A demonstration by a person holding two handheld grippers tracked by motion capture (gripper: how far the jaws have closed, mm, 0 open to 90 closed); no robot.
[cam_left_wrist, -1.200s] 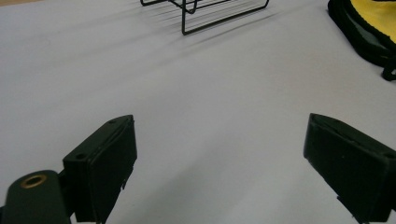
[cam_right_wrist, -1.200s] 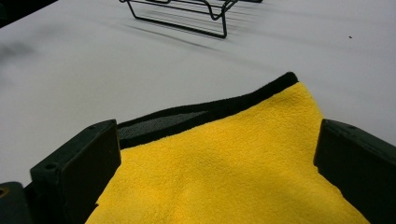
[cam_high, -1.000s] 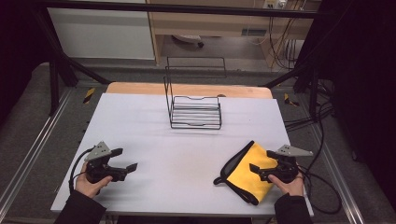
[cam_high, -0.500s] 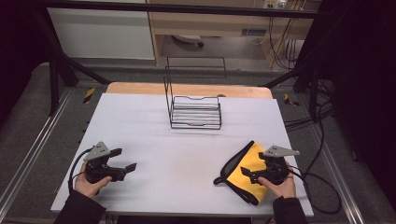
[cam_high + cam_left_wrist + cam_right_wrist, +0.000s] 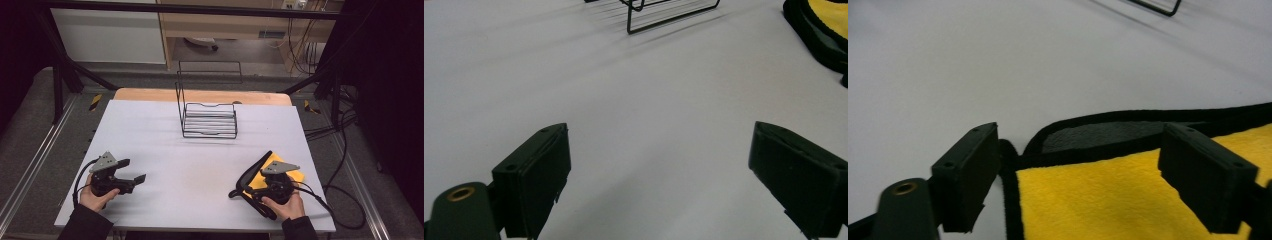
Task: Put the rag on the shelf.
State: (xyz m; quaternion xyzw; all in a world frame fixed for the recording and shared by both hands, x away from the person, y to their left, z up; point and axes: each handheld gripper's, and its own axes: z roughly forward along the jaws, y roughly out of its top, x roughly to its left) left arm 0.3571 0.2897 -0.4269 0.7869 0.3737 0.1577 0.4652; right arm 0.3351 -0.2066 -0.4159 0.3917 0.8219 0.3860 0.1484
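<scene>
High view looks down the table (image 5: pixel 165 150); both gripper views skim low, sharing the wire rack (image 5: pixel 209 120).

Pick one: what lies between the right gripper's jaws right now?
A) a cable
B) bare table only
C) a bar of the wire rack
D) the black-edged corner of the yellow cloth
D: in the right gripper view the jaws of the right gripper stand apart over the black-trimmed corner of the yellow cloth, pads not pressing it; the wire rack stands far up the table.
</scene>
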